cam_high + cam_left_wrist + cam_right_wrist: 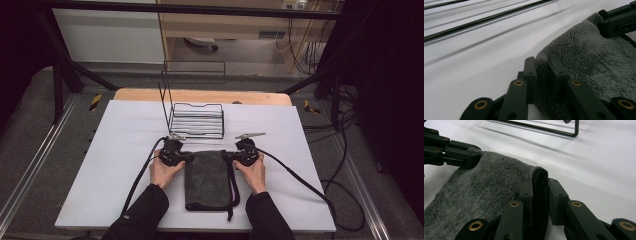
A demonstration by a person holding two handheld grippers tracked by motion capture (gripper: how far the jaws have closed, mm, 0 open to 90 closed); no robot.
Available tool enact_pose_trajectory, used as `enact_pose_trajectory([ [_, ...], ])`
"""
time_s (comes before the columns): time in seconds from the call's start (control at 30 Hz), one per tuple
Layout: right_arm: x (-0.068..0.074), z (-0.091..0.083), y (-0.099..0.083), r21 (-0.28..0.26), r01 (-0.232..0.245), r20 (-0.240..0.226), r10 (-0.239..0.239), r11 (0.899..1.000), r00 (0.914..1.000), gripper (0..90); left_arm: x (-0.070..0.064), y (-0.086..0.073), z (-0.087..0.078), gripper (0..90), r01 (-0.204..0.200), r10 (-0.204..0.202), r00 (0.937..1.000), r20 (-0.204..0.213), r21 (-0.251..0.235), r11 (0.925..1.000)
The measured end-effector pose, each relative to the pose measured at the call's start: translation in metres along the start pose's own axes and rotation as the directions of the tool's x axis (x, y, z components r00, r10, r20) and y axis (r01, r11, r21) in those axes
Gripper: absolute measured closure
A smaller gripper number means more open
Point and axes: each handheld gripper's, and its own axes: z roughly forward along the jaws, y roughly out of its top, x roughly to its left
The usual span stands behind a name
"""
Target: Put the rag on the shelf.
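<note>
A folded dark grey towel [207, 180] lies flat on the white table [125, 150], its long side running toward the person. My left gripper [189, 157] is shut on the towel's far left corner, and in the left gripper view the fleece [584, 60] is pinched between the jaws of that gripper [542, 65]. My right gripper [226, 156] is shut on the far right corner, where the thick hem [539, 182] stands up between the jaws of that gripper [541, 185]. Each gripper view shows the other gripper across the towel's far edge.
A black wire rack [196, 119] with a tall upright back stands just beyond the towel's far edge; its base wire [541, 128] shows in the right gripper view. Cables trail from both grippers. A wooden board edge [202, 96] lies behind the table.
</note>
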Motion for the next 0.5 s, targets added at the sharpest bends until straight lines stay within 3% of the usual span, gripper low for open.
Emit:
enact_pose_trajectory([
  [0.23, 0.001, -0.009, 0.001, -0.027, -0.004, -0.012, 0.003, 1.0, 0.9999, 76.9, -0.001, 0.001, -0.01, 79.2, 0.009, -0.008, 0.9997, 0.023, -0.051, 0.9987],
  [0.5, 0.008, -0.023, 0.001, -0.085, 0.011, -0.036, -0.014, 0.996, 0.9993, 77.0, -0.005, 0.002, -0.025, 79.3, -0.01, 0.014, 0.9992, 0.038, -0.09, 0.9959],
])
